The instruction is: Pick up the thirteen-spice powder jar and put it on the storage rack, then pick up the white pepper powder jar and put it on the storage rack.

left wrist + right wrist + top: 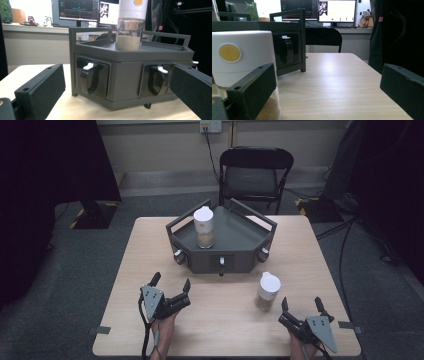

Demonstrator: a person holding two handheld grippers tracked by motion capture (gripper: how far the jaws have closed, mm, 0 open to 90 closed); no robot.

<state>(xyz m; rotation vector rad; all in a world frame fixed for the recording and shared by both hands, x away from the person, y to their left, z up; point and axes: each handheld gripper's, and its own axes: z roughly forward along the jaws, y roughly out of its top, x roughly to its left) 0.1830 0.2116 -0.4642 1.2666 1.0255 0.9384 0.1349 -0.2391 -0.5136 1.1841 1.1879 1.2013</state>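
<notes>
Jar (267, 291) stands upright, white lid up, beside right claw (301, 308).

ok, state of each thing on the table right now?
Left tongs: open, holding nothing.
Right tongs: open, holding nothing.
Jar on the table: upright, lid on, partly filled.
Jar on the rack: upright, lid on, partly filled.
Rack: standing mid-table.

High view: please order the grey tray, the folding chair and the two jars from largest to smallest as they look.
1. grey tray
2. folding chair, somewhat smaller, but it stands farther off
3. jar on the tray and jar on the table: alike, no ranking
</notes>
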